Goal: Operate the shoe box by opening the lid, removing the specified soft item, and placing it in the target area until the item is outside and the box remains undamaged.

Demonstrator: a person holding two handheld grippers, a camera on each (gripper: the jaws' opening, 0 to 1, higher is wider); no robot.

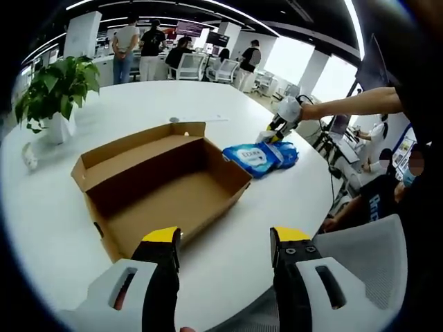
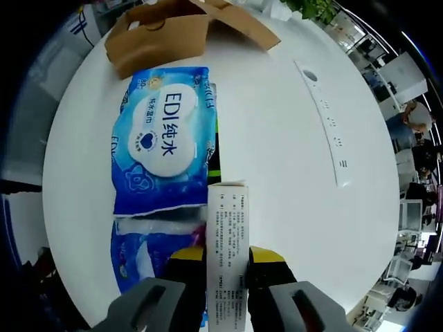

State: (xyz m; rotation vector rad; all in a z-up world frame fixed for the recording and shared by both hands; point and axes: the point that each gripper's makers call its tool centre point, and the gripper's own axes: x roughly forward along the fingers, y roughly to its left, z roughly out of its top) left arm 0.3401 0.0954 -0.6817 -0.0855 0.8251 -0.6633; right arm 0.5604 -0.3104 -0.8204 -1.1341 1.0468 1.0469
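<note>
1. Round white tabletop carries everything; potted plant sits well beyond the shoe box.
2. Shoe box has its lid folded back, inside looks empty, no damage I can spot.
3. Blue wet-wipes packs lie just beside the shoe box, so the soft stuff looks already out.
4. Right gripper: fingers pinching a slim white carton over the packs, probably setting it down.
5. Left gripper: fingers spread, holding nothing, near the shoe box.

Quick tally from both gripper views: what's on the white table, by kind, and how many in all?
Open cardboard shoe box: 1
Blue wipes packs: 2
White printed carton, shut in the right gripper jaws: 1
Potted plant: 1
White power strip: 1
Total: 6
</note>
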